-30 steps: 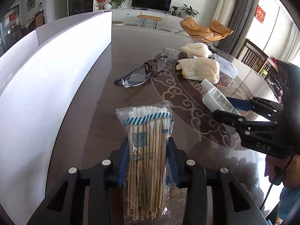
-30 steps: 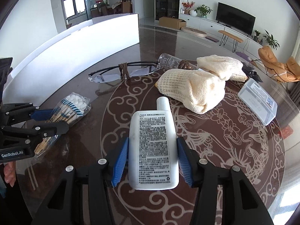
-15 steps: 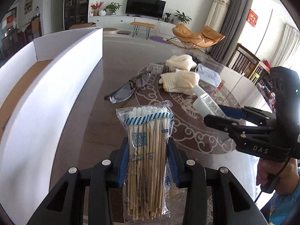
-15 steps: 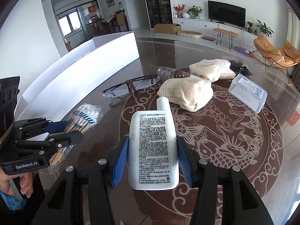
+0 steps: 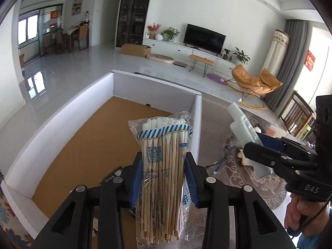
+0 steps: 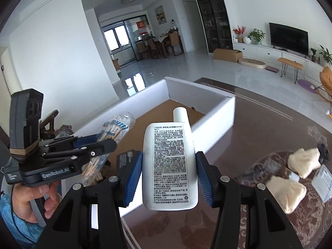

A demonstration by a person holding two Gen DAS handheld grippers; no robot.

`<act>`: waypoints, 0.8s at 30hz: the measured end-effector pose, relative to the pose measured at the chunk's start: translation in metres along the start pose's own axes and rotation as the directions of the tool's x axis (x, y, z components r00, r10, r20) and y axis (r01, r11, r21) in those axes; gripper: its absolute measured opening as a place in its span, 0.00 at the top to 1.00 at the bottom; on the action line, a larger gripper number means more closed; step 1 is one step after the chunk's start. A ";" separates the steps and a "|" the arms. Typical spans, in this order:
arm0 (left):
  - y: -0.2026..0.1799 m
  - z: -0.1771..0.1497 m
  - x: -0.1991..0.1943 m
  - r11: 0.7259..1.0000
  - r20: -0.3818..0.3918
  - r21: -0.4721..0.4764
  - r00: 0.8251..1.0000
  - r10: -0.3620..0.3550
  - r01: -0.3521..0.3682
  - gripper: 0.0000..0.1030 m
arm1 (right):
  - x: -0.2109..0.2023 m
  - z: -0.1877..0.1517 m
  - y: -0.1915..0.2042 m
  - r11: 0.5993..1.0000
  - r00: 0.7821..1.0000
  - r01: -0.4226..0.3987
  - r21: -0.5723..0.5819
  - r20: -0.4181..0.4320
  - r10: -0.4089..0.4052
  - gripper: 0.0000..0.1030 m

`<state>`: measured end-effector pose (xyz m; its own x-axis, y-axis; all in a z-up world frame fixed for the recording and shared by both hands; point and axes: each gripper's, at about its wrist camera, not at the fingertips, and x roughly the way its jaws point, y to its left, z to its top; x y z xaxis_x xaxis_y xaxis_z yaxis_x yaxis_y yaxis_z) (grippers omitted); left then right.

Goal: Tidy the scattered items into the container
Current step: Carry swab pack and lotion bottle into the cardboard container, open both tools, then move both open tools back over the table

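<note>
both grippers are now hovering lifted off the table over the white box (image 5: 198,112), left gripper (image 5: 164,178) clamping the cotton swab pack (image 5: 164,166), right gripper (image 6: 169,178) clamping the sunscreen bottle (image 6: 169,166), drop coming next.

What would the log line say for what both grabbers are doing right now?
left gripper: shut on cotton swab pack | right gripper: shut on white bottle | both above white box | nothing dropped yet

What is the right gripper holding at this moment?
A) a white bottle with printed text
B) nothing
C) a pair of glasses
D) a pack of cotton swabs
A: the right gripper has its blue pads pressed on both sides of the white bottle.
</note>
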<state>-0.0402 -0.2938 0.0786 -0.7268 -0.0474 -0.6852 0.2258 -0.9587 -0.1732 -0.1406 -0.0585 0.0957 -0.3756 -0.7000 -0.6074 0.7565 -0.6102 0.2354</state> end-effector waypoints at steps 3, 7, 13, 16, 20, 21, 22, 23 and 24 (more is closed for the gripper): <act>0.044 0.006 0.015 0.996 -0.032 -0.072 0.998 0.051 -0.053 0.63 | 0.043 0.026 0.026 0.999 0.999 -0.009 -0.034 -0.032 0.008 0.50; 0.077 0.014 0.043 0.989 -0.102 -0.106 0.990 0.096 -0.107 0.63 | 0.104 0.041 0.047 0.996 0.993 0.022 -0.091 -0.114 -0.032 0.50; 0.080 0.019 0.086 0.978 -0.221 -0.083 0.960 0.172 -0.194 0.41 | 0.167 0.047 0.040 0.998 0.974 0.048 -0.035 -0.222 -0.055 0.49; 0.080 0.016 0.091 0.968 -0.211 -0.095 0.955 0.210 -0.234 0.36 | 0.179 0.045 0.033 0.998 0.965 0.058 -0.021 -0.255 -0.061 0.49; 0.086 0.012 0.092 0.965 -0.205 -0.138 0.960 0.192 -0.223 0.31 | 0.181 0.042 0.027 0.997 0.962 0.068 -0.030 -0.264 -0.073 0.49; 0.085 0.011 0.092 0.964 -0.203 -0.135 0.959 0.198 -0.227 0.31 | 0.180 0.041 0.025 0.997 0.962 0.068 -0.024 -0.262 -0.072 0.49; 0.084 0.010 0.092 0.964 -0.203 -0.132 0.958 0.200 -0.230 0.31 | 0.179 0.041 0.023 0.998 0.963 0.068 -0.019 -0.261 -0.070 0.49; 0.083 0.009 0.092 0.965 -0.205 -0.132 0.958 0.199 -0.228 0.31 | 0.179 0.040 0.022 0.998 0.963 0.067 -0.017 -0.262 -0.069 0.49; 0.083 0.008 0.093 0.965 -0.208 -0.134 0.958 0.196 -0.227 0.31 | 0.179 0.040 0.022 0.998 0.962 0.067 -0.018 -0.262 -0.070 0.49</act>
<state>-0.0938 -0.3794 0.0062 -0.5169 -0.1753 -0.8379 0.4696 -0.8764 -0.1064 -0.2124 -0.2117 0.0225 -0.2736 -0.5339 -0.8001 0.7389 -0.6492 0.1806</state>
